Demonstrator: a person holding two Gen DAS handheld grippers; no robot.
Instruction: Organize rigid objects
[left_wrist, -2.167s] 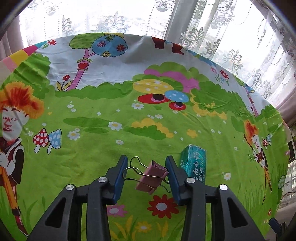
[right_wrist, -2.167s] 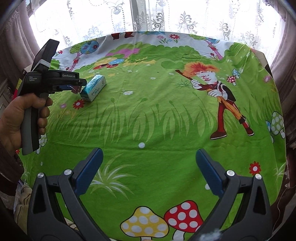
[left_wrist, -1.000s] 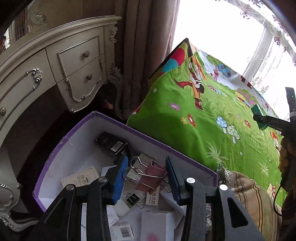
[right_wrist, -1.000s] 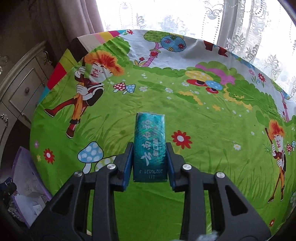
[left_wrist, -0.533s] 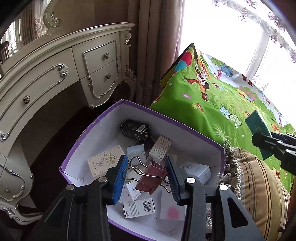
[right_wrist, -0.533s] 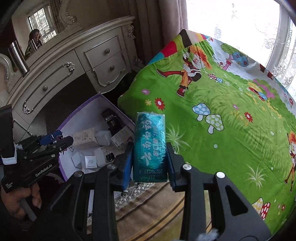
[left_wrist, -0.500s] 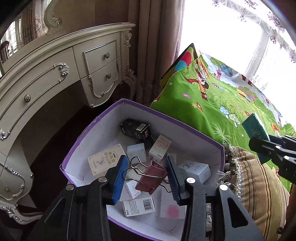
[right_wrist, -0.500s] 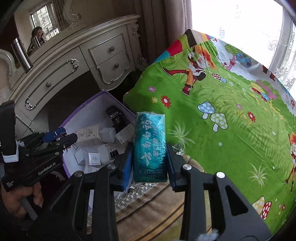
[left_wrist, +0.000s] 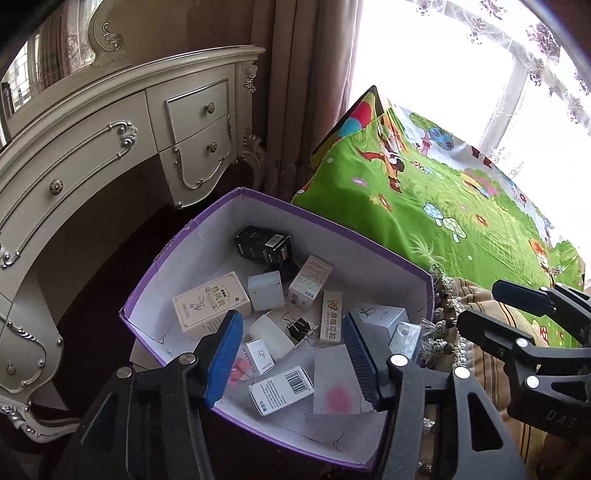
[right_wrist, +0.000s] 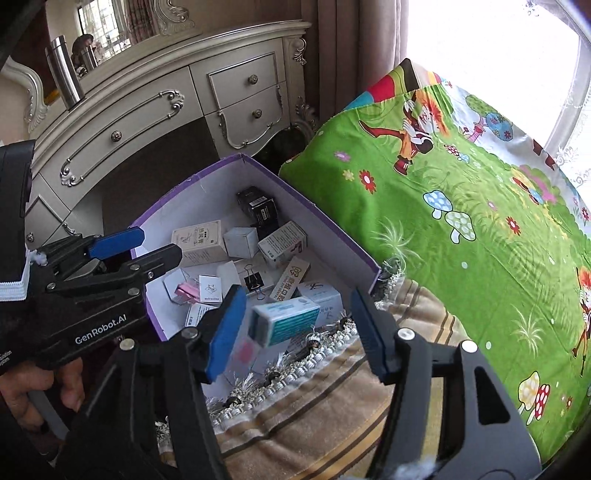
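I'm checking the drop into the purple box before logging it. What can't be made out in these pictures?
- Teal packet: motion-blurred between the right gripper's open jaws in the right wrist view; print unreadable.
- Purple box's near corner: left wrist view, covered by the left gripper.
- Pink binder clip: right wrist view, partly hidden by small boxes.

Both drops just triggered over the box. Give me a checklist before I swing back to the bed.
1. Left gripper released: ok; its jaws have just been opening, with nothing between them.
2. Pink clip inside the box: ok.
3. Right gripper released: ok; its jaws have just been opening, and the pads are off the teal pack.
4. Teal pack landed in the box: cannot tell; it is blurred, between the jaws, near the box's near edge.
5. Grippers apart from each other: ok.
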